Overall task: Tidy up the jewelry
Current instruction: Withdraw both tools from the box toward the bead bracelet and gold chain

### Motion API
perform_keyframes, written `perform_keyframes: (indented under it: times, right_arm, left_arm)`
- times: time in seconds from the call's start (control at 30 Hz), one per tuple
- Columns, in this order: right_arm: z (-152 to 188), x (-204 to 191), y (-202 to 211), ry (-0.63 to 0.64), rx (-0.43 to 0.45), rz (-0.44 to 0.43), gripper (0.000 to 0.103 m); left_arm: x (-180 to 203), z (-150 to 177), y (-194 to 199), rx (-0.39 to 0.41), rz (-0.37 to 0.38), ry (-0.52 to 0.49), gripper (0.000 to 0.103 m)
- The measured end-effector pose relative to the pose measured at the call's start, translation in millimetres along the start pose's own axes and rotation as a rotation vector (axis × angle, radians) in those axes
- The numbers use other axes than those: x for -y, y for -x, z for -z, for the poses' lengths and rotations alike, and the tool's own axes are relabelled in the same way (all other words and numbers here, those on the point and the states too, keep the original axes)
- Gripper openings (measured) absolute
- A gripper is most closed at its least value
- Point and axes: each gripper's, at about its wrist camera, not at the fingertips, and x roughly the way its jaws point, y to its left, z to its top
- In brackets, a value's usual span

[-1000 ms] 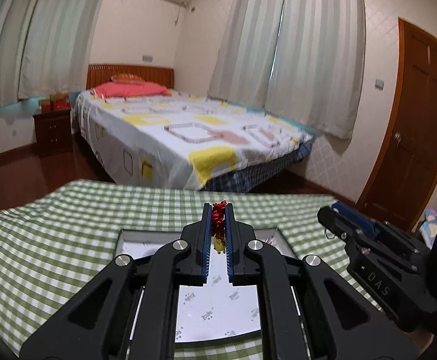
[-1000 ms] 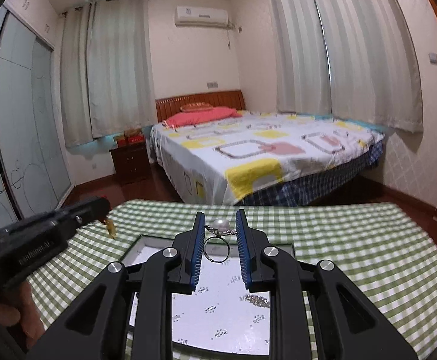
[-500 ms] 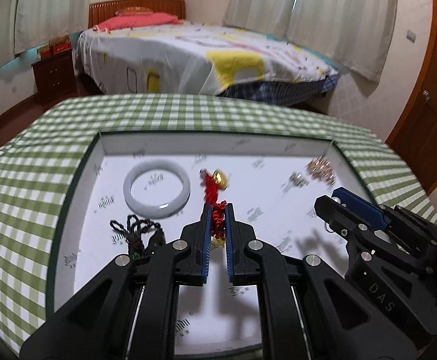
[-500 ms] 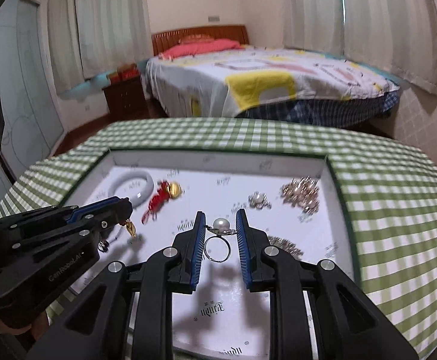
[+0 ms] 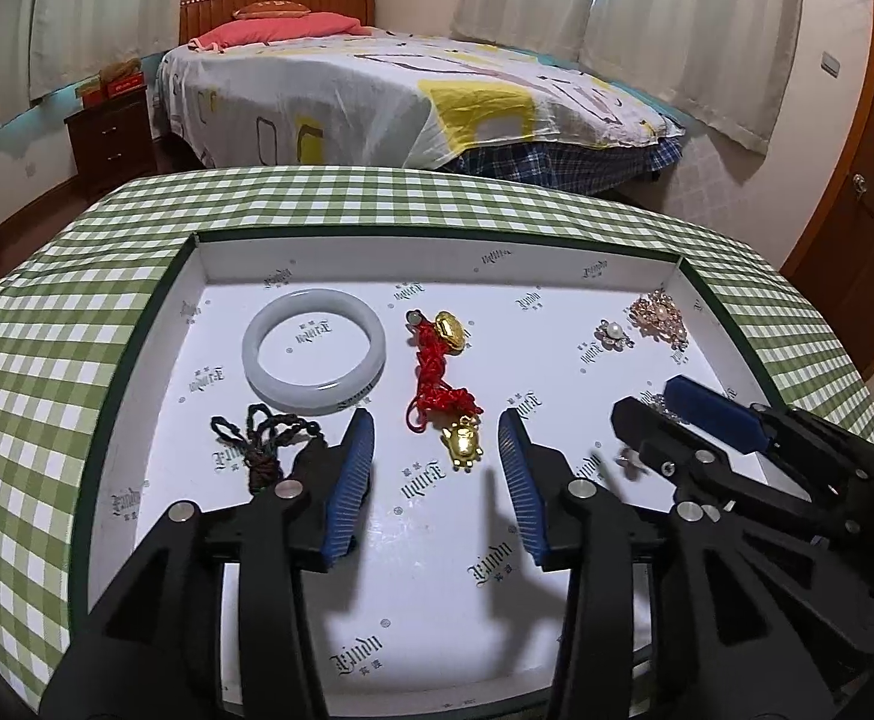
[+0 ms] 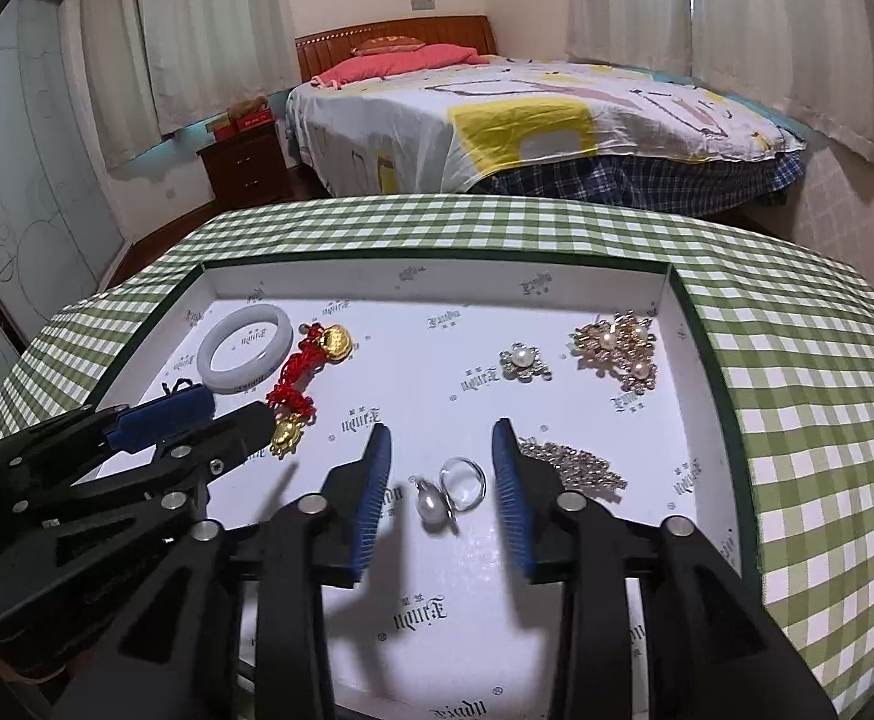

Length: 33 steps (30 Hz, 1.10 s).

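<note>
1. Left gripper [image 5: 435,450]: jaws now spread wide and empty. Half a second ago they were pinched on the red cord charm [image 5: 444,387]; that piece now lies flat on the tray floor between and just ahead of the jaws, its gold turtle pendant nearest the gripper, its gold ingot at the far end.
2. Right gripper [image 6: 440,462]: jaws likewise wide apart, nothing held. The pearl ring [image 6: 452,489], gripped half a second ago, now rests on the tray floor between the blue pads, pearl toward the left pad.
3. Both releases came together. Both grippers have also dropped from a high, level pose a second ago to close over the tray [image 5: 137,360].
4. Other pieces in the tray: white bangle [image 5: 314,350] far left, dark braided cord [image 5: 260,438] in front of it beside the left gripper, small pearl brooch [image 6: 524,362] and gold pearl cluster [image 6: 617,348] far right, rhinestone chain [image 6: 575,465] partly under the right gripper's right pad.
5. Tray sits on the green-checked desk [image 6: 797,390].
6. Reading: two more items placed. Nothing is seen outside the tray; the sorting looks near done, though the desk's near edge is hidden.
</note>
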Motion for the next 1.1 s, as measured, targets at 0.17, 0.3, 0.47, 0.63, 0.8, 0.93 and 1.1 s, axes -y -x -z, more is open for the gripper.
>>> perform_keyframes:
  times: [0.17,0.3,0.47,0.63,0.8,0.93,1.1]
  right_arm:
    - [-0.3,2.0,11.2,-0.007,0.036,0.009,0.037]
    - [-0.8,1.5,31.3,-0.013,0.081,0.008,0.037]
    - [7.3,5.9,70.0,-0.021,0.153,0.028,0.037]
    - [23.9,12.3,101.9,-0.031,0.203,0.060,0.040]
    - [46.8,23.6,124.7,-0.045,0.213,0.119,0.047]
    - [66.3,32.2,137.1,-0.064,0.209,0.142,0.047]
    - [89.8,40.2,152.6,-0.076,0.206,0.174,0.047]
  left_arm:
    - [-0.6,-0.8,11.8,0.026,0.004,0.004,0.051]
    - [2.0,0.9,35.4,0.088,0.014,0.014,0.056]
    - [6.1,9.2,67.5,0.155,0.000,0.011,0.059]
    - [9.2,21.7,100.0,0.210,0.004,0.032,0.061]
    - [9.5,36.1,121.7,0.231,-0.009,0.043,0.066]
    - [4.5,49.8,141.4,0.246,-0.017,0.061,0.066]
    - [-2.5,68.3,164.0,0.255,-0.040,0.074,0.066]
